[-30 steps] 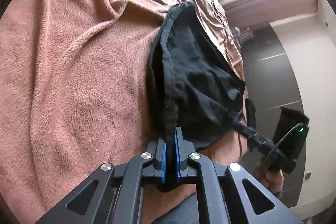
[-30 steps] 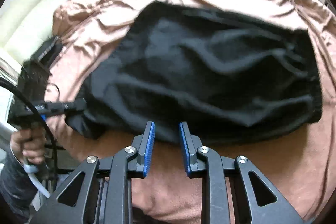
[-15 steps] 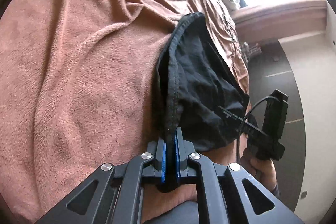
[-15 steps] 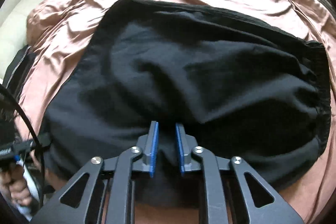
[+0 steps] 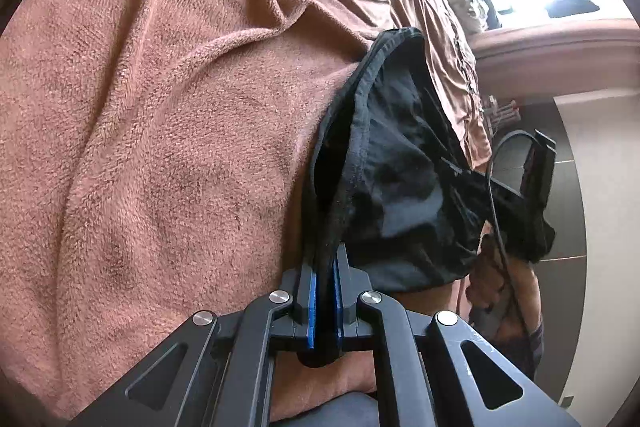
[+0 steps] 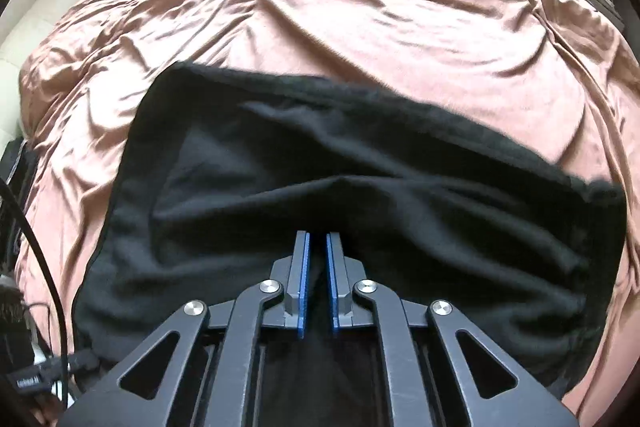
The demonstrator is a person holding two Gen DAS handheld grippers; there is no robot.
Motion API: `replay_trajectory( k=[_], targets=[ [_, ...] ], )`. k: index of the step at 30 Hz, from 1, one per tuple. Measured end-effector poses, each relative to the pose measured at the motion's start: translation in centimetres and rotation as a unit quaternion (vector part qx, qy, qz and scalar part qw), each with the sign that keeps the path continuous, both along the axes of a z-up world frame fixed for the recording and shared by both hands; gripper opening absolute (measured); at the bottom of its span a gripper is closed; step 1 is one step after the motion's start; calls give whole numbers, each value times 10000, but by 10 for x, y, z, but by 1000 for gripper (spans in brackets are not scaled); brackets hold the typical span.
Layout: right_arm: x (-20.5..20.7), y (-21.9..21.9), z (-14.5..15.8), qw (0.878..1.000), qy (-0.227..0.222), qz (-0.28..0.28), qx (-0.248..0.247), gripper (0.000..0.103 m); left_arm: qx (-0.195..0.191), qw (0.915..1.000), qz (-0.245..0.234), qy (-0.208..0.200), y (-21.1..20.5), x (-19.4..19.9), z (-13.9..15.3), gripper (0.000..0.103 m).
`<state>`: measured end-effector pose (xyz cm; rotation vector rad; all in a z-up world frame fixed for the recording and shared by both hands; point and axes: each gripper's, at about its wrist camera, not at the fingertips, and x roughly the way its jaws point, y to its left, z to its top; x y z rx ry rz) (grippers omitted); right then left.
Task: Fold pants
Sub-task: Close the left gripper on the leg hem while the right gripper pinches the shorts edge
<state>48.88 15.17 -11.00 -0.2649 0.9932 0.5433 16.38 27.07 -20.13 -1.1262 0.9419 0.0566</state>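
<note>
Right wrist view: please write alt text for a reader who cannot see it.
The right tool is shut on a fold of black pants, which lie wrinkled across a crumpled pink-brown bedspread. A black cable runs along the left edge.

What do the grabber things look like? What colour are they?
Both are black metal with triangle holes and round silver bolts. The left gripper and right gripper each have two flat fingers lined with blue pads. A black cable runs from the right one.
</note>
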Motion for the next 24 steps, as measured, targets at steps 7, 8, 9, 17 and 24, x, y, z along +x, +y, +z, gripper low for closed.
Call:
replay_trajectory(
  k=[7, 8, 9, 17, 24],
  targets=[
    [38, 12, -3, 9999, 125, -82, 48, 3, 40, 10000, 9, 89, 0, 3, -1, 7],
    [43, 15, -3, 9999, 119, -95, 43, 3, 48, 9999, 16, 96, -1, 4, -1, 7],
    [46, 16, -3, 9999, 111, -107, 40, 2, 75, 9999, 15, 103, -1, 5, 0, 7],
    [77, 28, -9, 9995, 60, -294, 74, 0, 43, 9999, 36, 148, -2, 7, 0, 7],
    [59, 19, 9, 9993, 11, -87, 370, 0, -162, 9999, -13, -9, 1, 13, -3, 32]
  ],
)
